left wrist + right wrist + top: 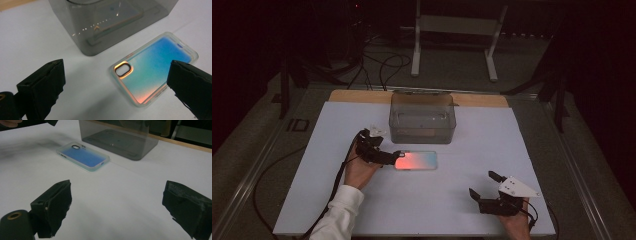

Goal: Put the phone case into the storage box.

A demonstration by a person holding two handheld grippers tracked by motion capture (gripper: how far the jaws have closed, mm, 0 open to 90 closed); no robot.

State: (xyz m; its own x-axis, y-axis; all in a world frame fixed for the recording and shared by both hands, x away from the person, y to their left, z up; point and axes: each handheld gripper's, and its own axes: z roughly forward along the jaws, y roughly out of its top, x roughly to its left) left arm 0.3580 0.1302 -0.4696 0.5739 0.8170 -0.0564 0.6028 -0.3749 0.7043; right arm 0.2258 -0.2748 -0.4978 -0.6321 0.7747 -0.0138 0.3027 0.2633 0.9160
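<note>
The left claw [396, 155] hangs low over the desk [362, 210] with its two blunt black jaws spread wide and nothing between them; their faces look rough and matte, like worn rubber. Just beyond the jaws lies a phone case [152, 68], flat on the desk with its near end at the claw tips, and whether claw and case touch cannot be told. The case is a rounded rectangle with a soft, clear rim and a glossy back that shifts colour: the left gripper view shows it blue fading through teal to orange at the near corner, with a rounded camera hole edged in an orange glint. From above the same case [416, 161] glows red-orange at the end by the claw and pale blue at the far end, while the right gripper view renders it [83, 155] plain deep blue with a milky green rim. Past the case, close behind it, stands a smoky grey see-through plastic box [422, 118], open-topped with rounded corners and a faintly ridged floor. The right claw [482, 185] is well apart from the case, near the person's edge of the white sheet, its frayed-looking black jaws also wide apart and holding nothing, a grey three-cornered plate on top.
</note>
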